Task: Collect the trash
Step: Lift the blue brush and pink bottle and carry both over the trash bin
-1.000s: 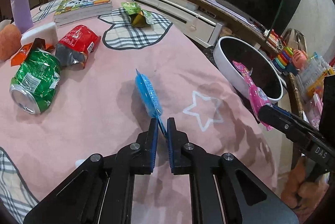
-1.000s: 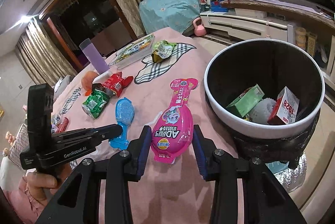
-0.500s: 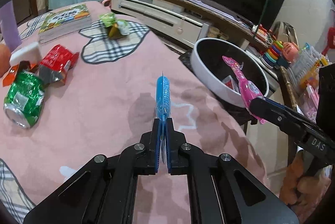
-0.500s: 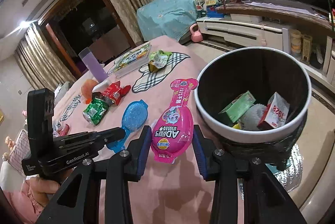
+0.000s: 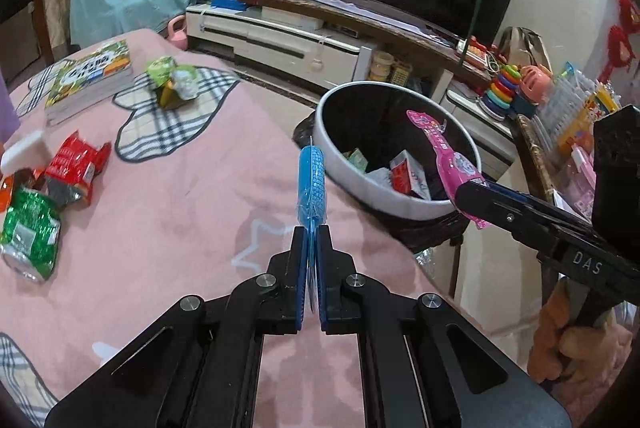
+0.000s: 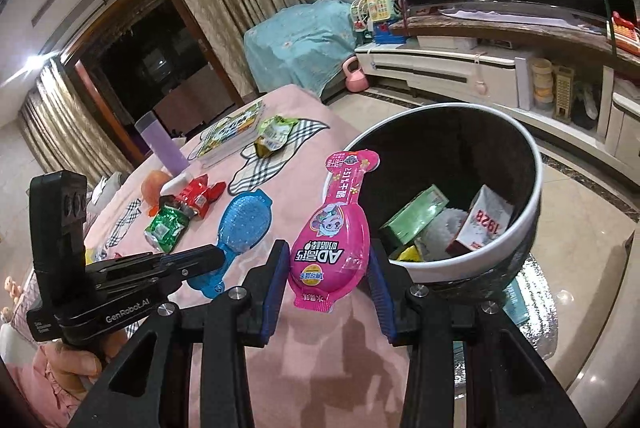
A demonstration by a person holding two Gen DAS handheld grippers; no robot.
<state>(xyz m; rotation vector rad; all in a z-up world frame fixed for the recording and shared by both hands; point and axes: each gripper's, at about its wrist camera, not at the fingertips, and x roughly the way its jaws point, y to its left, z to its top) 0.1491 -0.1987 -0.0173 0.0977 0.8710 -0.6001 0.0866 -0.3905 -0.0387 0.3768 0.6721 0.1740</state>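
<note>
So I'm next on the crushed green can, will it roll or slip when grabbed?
The crushed green can lies on its side, so a nudge may roll it. Its dents probably limit that. It likely weighs little, and the shiny skin may slip.

Warm indoor light; my fisheye views bend and darken at the edges, a bright ceiling lamp (image 6: 34, 61) glares, shadows fall softly.
</note>
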